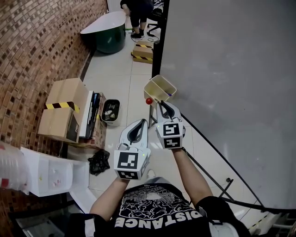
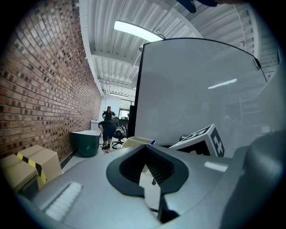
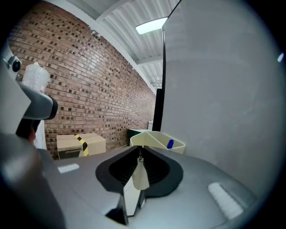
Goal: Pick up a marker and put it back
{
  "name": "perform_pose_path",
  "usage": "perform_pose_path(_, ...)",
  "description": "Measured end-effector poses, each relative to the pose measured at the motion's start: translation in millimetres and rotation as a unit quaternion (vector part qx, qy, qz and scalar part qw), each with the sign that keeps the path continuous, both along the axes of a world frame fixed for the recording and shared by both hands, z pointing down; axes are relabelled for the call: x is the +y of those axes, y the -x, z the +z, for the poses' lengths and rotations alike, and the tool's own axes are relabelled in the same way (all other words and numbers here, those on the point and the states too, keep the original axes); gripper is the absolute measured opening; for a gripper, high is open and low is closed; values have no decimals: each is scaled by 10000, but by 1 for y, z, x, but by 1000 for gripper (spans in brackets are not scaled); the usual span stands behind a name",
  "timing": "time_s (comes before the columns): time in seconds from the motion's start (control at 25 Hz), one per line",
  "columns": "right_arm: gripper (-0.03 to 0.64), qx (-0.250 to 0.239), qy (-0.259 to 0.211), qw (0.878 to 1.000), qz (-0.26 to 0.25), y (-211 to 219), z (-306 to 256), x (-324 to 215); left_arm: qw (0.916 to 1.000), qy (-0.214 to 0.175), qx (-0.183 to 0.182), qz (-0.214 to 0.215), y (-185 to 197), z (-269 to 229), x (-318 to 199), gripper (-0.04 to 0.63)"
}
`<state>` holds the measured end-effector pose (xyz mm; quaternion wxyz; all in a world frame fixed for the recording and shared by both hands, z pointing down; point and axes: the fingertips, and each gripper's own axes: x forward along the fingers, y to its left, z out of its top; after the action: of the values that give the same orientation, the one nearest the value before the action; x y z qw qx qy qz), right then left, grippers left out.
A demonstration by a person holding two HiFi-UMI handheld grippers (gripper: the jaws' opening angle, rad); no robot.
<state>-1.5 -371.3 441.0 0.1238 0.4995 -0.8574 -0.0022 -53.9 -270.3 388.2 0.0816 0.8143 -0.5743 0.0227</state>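
So the person's standing right up against the big pale grey whiteboard panel [image 1: 231, 83], a gripper in each hand, both pointed at the cream open-topped plastic bin [image 1: 159, 88] fixed to the board's lower edge. The marker with the blue cap [image 3: 170, 144] is sitting inside that bin, at its board-side corner. You only see the cap end poking up, so no idea about the rest of it.

The right gripper [image 1: 161, 103] is the closer one, with its tip just short of the bin. Its jaws are pressed together at the tips with nothing pinched between them, and its own view shows that pretty clearly. The left gripper [image 1: 144, 121] hangs further back from the bin and a bit to the left. Same deal: tips meeting, nothing held.

There's a small red ball [image 1: 149, 101] just under the bin's near corner, right next to the right gripper's nose. Left of the bin, across the tiled floor [image 1: 115, 69], are cardboard boxes with yellow-black tape [image 1: 62, 109] against the red brick wall [image 1: 27, 60]. A small dark waste basket [image 1: 110, 111] sits between the boxes and the bin. Way beyond the bin there's a dark green tub [image 1: 108, 34] and a person [image 1: 138, 14] bent over.
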Motion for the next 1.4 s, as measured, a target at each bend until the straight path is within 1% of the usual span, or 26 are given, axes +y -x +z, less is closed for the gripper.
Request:
perform_pose_path(0.32,35,-22,-204,9997,98,-3,-14,13,10000,-33,27,-20,5,-5,9,6)
perform_pose_path(0.68,35,-64,-542,9983,226,-11,-47,39,9997,-152,137,159,-1,-18,25,6)
perform_pose_path(0.76,35,-87,-630,9977,254,-13,-56,47,9996,-176,104,184,-2,-20,28,6)
perform_pose_path(1.04,35,-282,-956,9944,344,-19,-83,81,9990,-283,113,324,-8,-22,41,6)
perform_pose_path(1.24,35,-448,-1208,9909,377,-24,-104,110,9990,-313,81,303,-10,-24,49,6)
perform_pose_path(1.4,35,-579,-1339,9885,396,-26,-118,132,9987,-356,121,354,-15,-31,55,6)
